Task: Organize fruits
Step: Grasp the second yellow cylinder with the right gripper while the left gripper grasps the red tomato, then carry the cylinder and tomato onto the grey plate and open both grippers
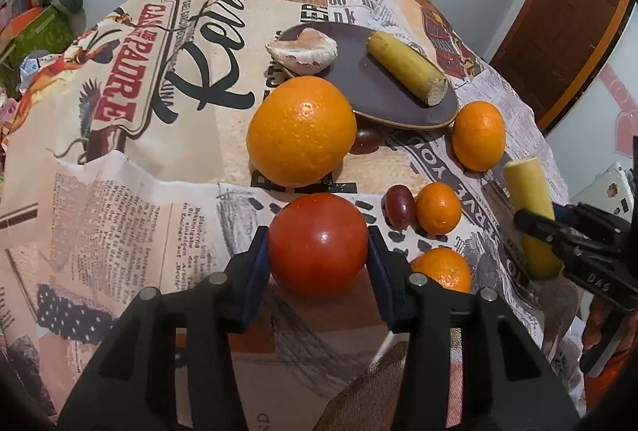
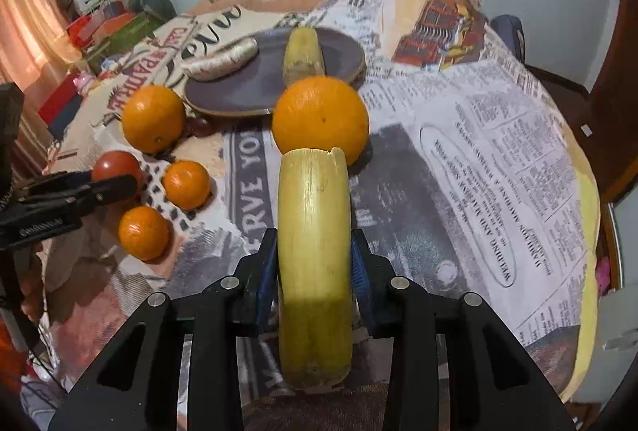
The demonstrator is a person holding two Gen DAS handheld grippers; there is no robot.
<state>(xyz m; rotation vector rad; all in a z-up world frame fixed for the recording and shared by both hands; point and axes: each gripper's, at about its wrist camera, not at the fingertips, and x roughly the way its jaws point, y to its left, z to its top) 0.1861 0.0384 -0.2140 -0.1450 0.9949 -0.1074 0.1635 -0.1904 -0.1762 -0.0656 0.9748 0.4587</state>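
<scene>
My left gripper (image 1: 318, 245) is clenched on the tomato (image 1: 318, 243), one blue pad on each side at its widest girth. My right gripper (image 2: 314, 261) is clenched on the cut banana piece (image 2: 315, 251), pads on its long flanks, cut end pointing forward.

Procedure, as I judge it: carry both fruits to the dark plate (image 1: 398, 100) near the table's far edge.
1. Keep the squeeze on the tomato light; the skin looks smooth, glossy and soft, so extra pressure may bruise it.
2. Lift clear of the large orange (image 1: 301, 130), which stands between the tomato and the plate.
3. Keep the banana piece level; it is held near its rear half and may pivot.
4. Clear the second orange (image 2: 321, 118) directly ahead of it.

Left to right on the plate: a peeled citrus segment (image 1: 303, 50) overhanging the left rim, then another banana piece (image 1: 404, 66). Bare plate surface shows between them. Two small mandarins (image 2: 186, 184) (image 2: 143, 231) and a grape (image 1: 400, 205) lie on the printed cloth (image 1: 131, 191) toward the near edge.
</scene>
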